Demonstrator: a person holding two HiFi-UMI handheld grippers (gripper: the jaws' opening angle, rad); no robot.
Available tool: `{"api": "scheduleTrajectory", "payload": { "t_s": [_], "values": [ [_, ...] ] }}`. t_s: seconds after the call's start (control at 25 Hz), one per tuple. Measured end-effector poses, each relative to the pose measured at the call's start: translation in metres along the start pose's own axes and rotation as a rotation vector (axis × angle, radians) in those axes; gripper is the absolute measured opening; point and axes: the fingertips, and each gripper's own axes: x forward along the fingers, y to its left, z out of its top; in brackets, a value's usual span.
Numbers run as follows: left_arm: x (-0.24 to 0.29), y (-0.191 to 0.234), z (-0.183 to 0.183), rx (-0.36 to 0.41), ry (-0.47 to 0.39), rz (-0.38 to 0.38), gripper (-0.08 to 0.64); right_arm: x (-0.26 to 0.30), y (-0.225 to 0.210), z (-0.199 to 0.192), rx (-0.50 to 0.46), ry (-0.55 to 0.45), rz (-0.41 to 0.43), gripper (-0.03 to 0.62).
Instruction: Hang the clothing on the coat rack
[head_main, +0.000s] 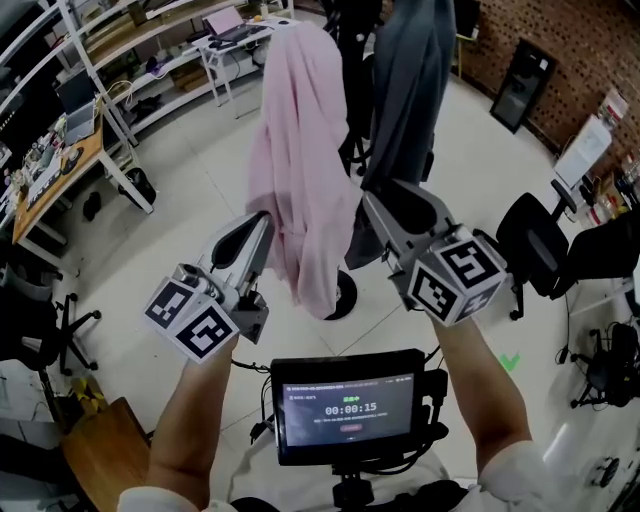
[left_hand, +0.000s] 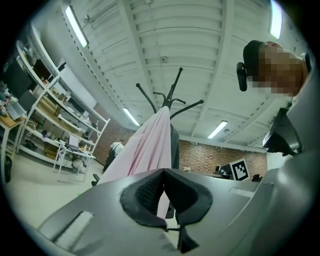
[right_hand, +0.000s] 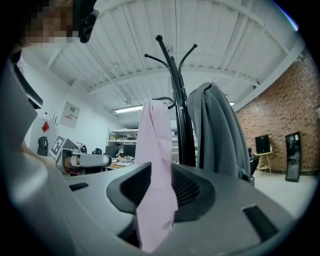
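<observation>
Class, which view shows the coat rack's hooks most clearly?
The right gripper view: the coat rack shows hooks clear against the ceiling. The left gripper view shows them smaller, above the pink garment; in the head view clothes mostly cover them.

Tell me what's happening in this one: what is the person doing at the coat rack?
A person works at a coat rack with a handheld gripper in each hand. A pink garment already hangs on it, beside a grey coat. The right gripper has a fold of the pink cloth between its tongs, which stand apart. The left gripper is at the garment's left edge, tongs closed; whether they pinch cloth isn't clear.
</observation>
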Motion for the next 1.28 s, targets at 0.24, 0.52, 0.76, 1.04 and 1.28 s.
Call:
{"api": "scheduleTrajectory", "payload": {
  "t_s": [0.24,0.52,0.76,1.04,1.28],
  "values": [
    [-0.003,-0.004,-0.014,0.012,0.012,0.065,0.0,-0.003,0.001,-0.019,0.026,0.018,0.057,0.123],
    [-0.016,-0.007,-0.018,0.027,0.021,0.114,0.0,-0.011,0.012,-0.025,0.033,0.021,0.086,0.115],
    [-0.024,-0.008,-0.018,-0.006,0.011,0.115,0.0,-0.022,0.021,-0.024,0.039,0.014,0.07,0.115],
    [-0.047,-0.009,-0.025,-0.023,0.051,0.093,0.0,-0.032,0.04,-0.035,0.07,0.024,0.02,0.115],
    [-0.077,-0.008,-0.028,-0.032,0.085,0.065,0.0,-0.041,0.066,-0.043,0.091,0.032,-0.033,0.115]
  ]
}}
